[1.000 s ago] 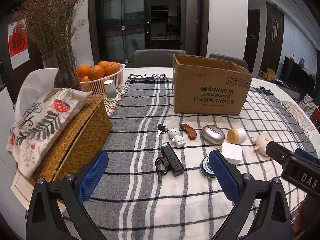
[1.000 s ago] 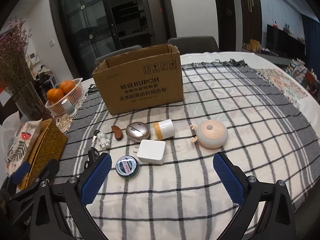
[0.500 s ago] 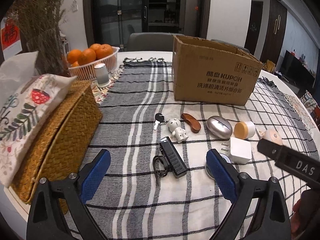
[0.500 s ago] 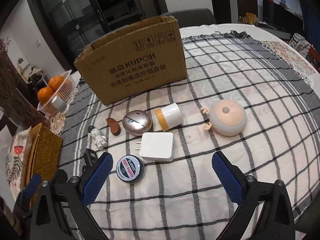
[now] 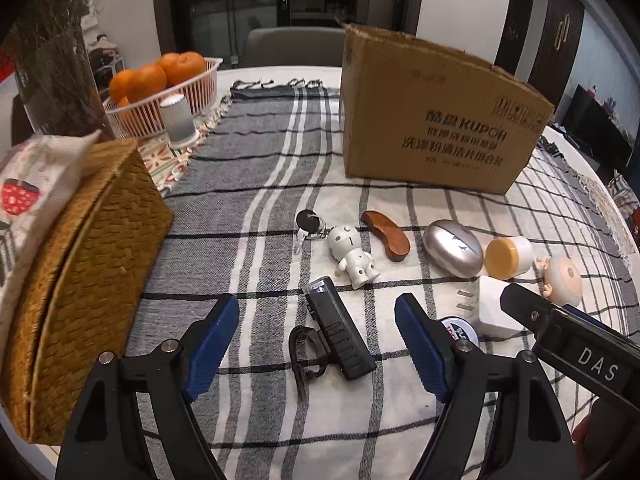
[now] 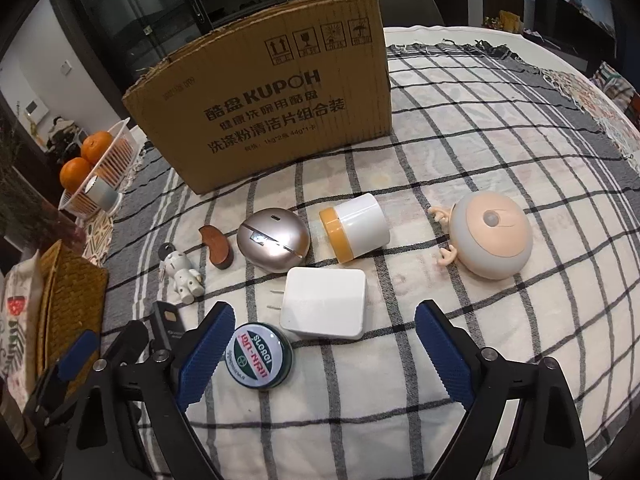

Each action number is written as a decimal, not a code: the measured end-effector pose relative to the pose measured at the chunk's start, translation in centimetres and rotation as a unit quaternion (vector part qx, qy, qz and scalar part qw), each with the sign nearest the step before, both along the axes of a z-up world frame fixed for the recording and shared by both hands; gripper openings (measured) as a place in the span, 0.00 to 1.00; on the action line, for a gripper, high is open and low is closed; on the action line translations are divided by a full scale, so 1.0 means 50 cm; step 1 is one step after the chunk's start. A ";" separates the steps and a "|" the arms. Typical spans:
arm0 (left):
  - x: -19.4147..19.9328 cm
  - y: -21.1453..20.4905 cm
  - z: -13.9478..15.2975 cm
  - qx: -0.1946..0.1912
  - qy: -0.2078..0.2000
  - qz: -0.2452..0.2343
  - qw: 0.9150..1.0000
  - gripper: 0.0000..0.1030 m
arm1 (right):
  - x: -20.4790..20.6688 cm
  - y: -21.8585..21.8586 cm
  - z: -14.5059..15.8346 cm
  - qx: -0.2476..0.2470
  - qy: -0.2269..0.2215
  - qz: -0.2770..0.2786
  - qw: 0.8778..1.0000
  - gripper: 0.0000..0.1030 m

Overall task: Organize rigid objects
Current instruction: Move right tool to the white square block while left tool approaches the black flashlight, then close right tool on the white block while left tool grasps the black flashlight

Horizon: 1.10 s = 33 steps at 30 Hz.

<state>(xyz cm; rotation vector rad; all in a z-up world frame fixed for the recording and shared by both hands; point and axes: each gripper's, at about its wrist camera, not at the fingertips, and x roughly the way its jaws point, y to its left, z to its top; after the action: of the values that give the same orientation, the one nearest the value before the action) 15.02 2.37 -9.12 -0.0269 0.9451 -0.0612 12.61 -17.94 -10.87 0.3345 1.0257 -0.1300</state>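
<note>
Small objects lie on the checked cloth before a cardboard box (image 5: 436,120) (image 6: 272,100). My left gripper (image 5: 316,344) is open, low over a black clip device (image 5: 338,340), which lies between its pads. Beyond it are a key (image 5: 306,226), a white robot figure (image 5: 354,256), a brown wooden piece (image 5: 386,234) and a silver oval case (image 5: 452,248). My right gripper (image 6: 320,352) is open, just behind a white charger (image 6: 324,308) and beside a green round tin (image 6: 258,356). A yellow-lidded jar (image 6: 356,228) and a peach round toy (image 6: 492,236) lie farther off.
A wicker tissue box (image 5: 80,264) stands at the left. A white basket of oranges (image 5: 160,84) and a small grey cup (image 5: 178,120) sit at the back left beside a vase of dried flowers (image 5: 52,56). The round table's edge (image 6: 580,76) curves at the right.
Both grippers have moved forward and down toward the objects. The left now straddles the black clip device; the right has closed in on the charger and tin. Both stay open.
</note>
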 end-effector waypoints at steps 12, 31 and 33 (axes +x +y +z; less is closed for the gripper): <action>0.050 -0.007 -0.051 0.005 0.037 0.032 0.999 0.61 | 0.034 0.002 -0.049 -0.017 0.022 -0.018 0.999 0.86; 0.059 -0.021 -0.078 -0.026 0.048 0.028 0.998 0.24 | 0.040 0.018 -0.068 -0.010 0.015 0.009 1.000 0.57; 0.053 -0.020 -0.070 -0.032 0.038 0.024 0.998 0.24 | 0.038 0.019 -0.067 -0.008 0.012 0.015 1.000 0.57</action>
<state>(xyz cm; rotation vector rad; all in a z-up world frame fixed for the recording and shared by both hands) 17.65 1.36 -12.60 -0.1120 1.0184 -0.0466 14.51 -17.01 -14.22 0.3032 1.0532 -0.1168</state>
